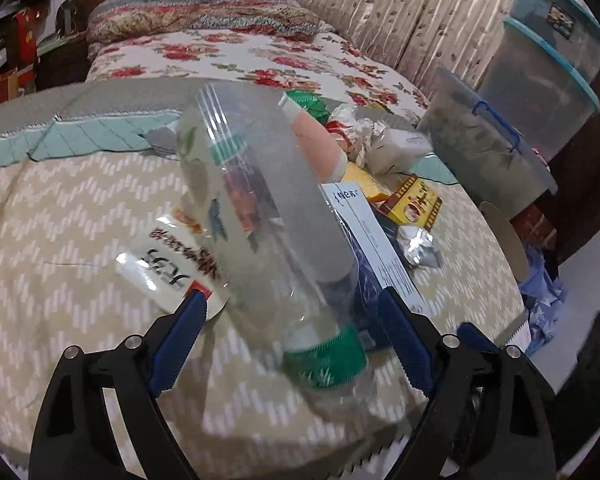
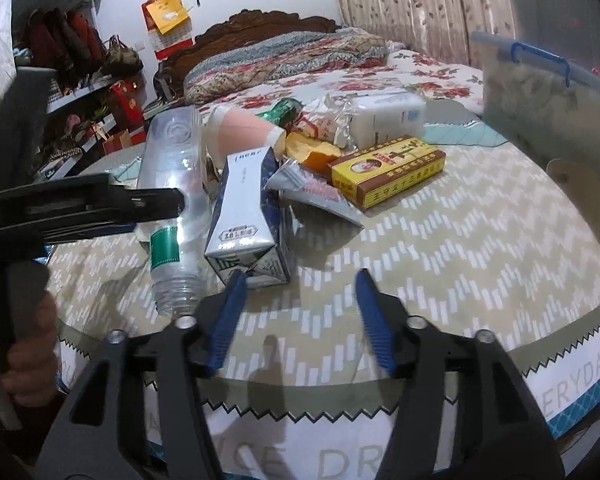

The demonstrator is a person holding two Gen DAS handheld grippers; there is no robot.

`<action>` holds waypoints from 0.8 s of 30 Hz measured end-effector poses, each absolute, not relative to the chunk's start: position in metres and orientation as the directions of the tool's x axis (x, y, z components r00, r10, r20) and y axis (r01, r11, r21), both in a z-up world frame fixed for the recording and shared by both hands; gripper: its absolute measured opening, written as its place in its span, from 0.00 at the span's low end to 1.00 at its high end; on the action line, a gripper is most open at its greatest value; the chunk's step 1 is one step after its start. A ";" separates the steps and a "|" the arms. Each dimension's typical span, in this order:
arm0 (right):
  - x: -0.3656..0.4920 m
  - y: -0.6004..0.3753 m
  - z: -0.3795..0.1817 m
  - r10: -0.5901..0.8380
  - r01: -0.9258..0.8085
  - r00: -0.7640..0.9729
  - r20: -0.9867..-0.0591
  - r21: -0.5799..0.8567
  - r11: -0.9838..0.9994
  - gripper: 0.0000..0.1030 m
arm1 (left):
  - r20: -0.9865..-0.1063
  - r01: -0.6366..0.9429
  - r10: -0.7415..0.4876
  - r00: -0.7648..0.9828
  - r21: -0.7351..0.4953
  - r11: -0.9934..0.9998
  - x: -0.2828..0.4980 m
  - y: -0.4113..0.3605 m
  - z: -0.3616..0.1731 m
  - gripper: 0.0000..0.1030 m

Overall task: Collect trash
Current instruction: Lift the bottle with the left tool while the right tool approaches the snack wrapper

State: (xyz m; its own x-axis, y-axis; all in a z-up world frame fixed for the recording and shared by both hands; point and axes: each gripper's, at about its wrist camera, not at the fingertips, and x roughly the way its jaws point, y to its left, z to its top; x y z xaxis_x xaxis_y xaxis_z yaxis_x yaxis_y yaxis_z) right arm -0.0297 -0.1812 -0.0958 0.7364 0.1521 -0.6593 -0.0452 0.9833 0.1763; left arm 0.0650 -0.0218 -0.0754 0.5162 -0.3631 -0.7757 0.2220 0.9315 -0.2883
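A clear plastic bottle (image 1: 268,216) with a green label lies slanted on the trash pile, neck towards me. My left gripper (image 1: 292,298) is open around it, and a gap shows beside each pad. In the right wrist view the bottle (image 2: 176,184) has the left gripper's finger (image 2: 156,200) across it. Beside it stand a blue and white carton (image 2: 244,216), a pink paper cup (image 2: 244,128), a yellow box (image 2: 388,168) and a silver wrapper (image 2: 312,192). My right gripper (image 2: 300,280) is open over bare tablecloth, its left fingertip just in front of the carton.
A round table with a zigzag cloth (image 2: 460,240) carries the pile; its front edge is close below my right gripper. A clear storage bin (image 2: 540,100) sits at the back right, with more bins (image 1: 548,60) stacked behind. A bed (image 2: 300,68) lies beyond. A person's hand (image 2: 28,356) is at the left.
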 end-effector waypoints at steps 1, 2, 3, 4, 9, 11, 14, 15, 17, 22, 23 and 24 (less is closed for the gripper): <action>-0.029 -0.182 -0.096 0.153 -0.045 0.737 -0.658 0.178 0.983 0.64 | -0.777 0.215 -0.365 0.513 -0.296 0.931 0.068 -0.022 -0.078 0.75; -0.028 -0.182 -0.095 0.154 -0.046 0.737 -0.658 0.179 0.983 0.65 | -0.778 0.210 -0.364 0.512 -0.297 0.931 0.071 -0.023 -0.080 0.68; -0.027 -0.183 -0.096 0.154 -0.046 0.736 -0.659 0.178 0.983 0.66 | -0.780 0.209 -0.364 0.509 -0.298 0.931 0.072 -0.023 -0.082 0.66; -0.025 -0.183 -0.095 0.155 -0.047 0.736 -0.659 0.178 0.983 0.67 | -0.774 0.211 -0.373 0.511 -0.308 0.928 0.071 -0.021 -0.082 0.65; -0.016 -0.180 -0.096 0.174 -0.056 0.734 -0.657 0.197 0.979 0.69 | -0.736 0.221 -0.381 0.560 -0.310 0.925 0.051 0.003 -0.073 0.64; -0.014 -0.176 -0.096 0.181 -0.068 0.732 -0.657 0.193 0.979 0.69 | -0.715 0.224 -0.374 0.591 -0.300 0.927 0.040 0.015 -0.066 0.64; -0.009 -0.167 -0.098 0.188 -0.091 0.726 -0.662 0.179 0.980 0.70 | -0.699 0.214 -0.354 0.622 -0.284 0.935 0.025 0.037 -0.060 0.64; -0.008 -0.164 -0.098 0.191 -0.097 0.723 -0.664 0.176 0.980 0.70 | -0.699 0.199 -0.348 0.625 -0.289 0.937 0.021 0.047 -0.061 0.64; -0.006 -0.159 -0.099 0.196 -0.105 0.720 -0.666 0.175 0.979 0.73 | -0.705 0.176 -0.335 0.625 -0.291 0.940 0.018 0.058 -0.064 0.64; -0.003 -0.147 -0.100 0.196 -0.121 0.711 -0.675 0.156 0.980 0.77 | -0.723 0.134 -0.311 0.617 -0.293 0.947 0.014 0.078 -0.077 0.64; -0.003 -0.144 -0.100 0.195 -0.123 0.708 -0.678 0.154 0.980 0.77 | -0.725 0.132 -0.313 0.613 -0.296 0.946 0.013 0.079 -0.079 0.64; -0.002 -0.143 -0.100 0.191 -0.122 0.706 -0.682 0.148 0.981 0.77 | -0.726 0.134 -0.316 0.611 -0.299 0.945 0.013 0.080 -0.080 0.64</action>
